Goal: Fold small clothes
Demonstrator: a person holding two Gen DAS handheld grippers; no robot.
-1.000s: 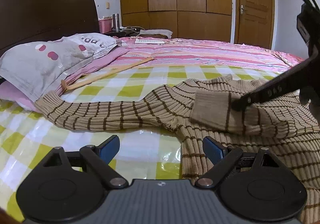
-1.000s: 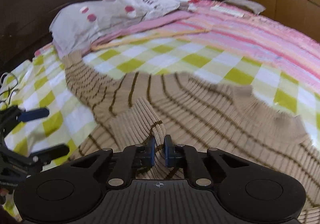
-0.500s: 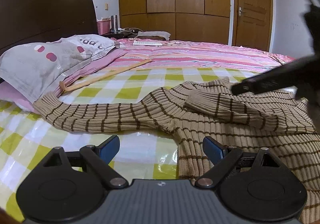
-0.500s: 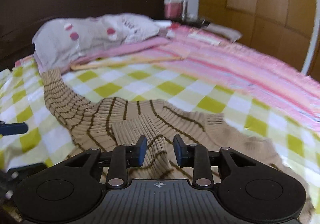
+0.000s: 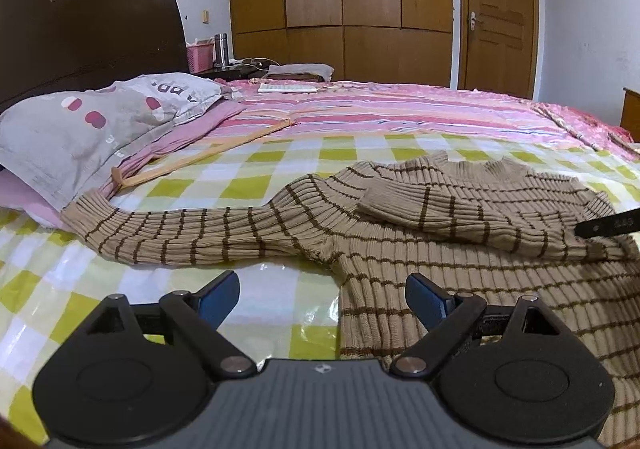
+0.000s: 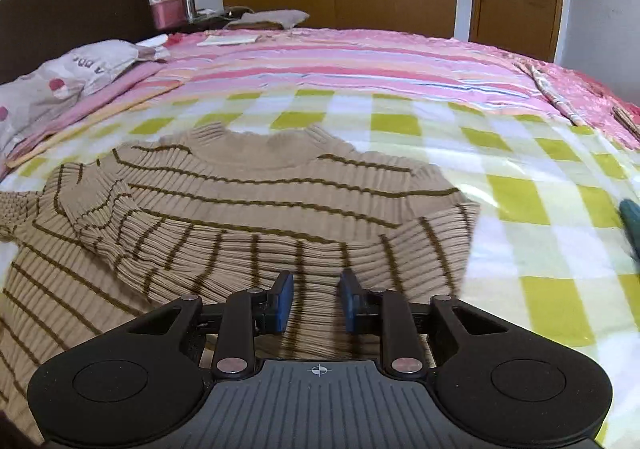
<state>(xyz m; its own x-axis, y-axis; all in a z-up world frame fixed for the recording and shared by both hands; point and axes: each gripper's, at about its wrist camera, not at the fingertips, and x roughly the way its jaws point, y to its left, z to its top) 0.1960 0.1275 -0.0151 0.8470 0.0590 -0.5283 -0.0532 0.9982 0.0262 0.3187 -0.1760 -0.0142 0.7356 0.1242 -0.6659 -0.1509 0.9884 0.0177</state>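
Right tongs let the sleeve go, now folded across the sweater mid-frame on the bed, jaws just narrowing empty; left tongs wide open, idle; other sleeve likely next.

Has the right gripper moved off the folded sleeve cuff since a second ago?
Yes. The right gripper let go of the cuff and pulled back toward the sweater's right edge; in the left wrist view only its fingertip shows at the right border. Its jaws have just been closing, pinching nothing.
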